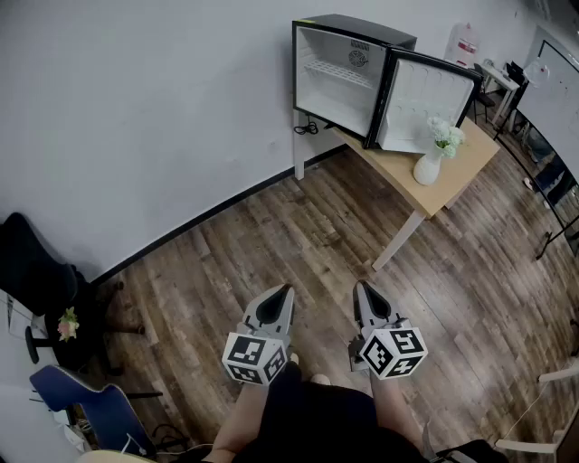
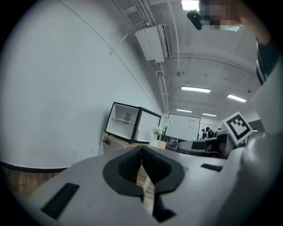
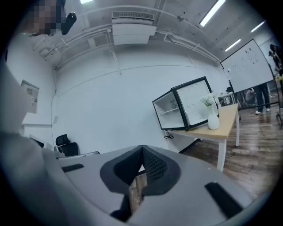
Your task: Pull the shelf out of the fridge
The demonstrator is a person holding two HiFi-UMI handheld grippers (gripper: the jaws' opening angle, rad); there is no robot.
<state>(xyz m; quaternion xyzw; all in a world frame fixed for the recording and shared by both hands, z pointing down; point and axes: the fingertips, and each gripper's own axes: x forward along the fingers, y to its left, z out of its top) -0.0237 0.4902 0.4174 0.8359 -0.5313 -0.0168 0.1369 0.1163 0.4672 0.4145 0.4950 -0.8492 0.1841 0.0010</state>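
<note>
Jaws pressed together, empty, well short of the far fridge (image 1: 335, 104)
Wire shelf (image 1: 339, 70) likely light, stiff; take its front rail

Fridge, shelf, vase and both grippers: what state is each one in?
Fridge: door wide open.
Shelf: inside the fridge, not pulled out.
Vase: upright on the table, holding flowers.
Left gripper: shut, empty.
Right gripper: shut, empty.
</note>
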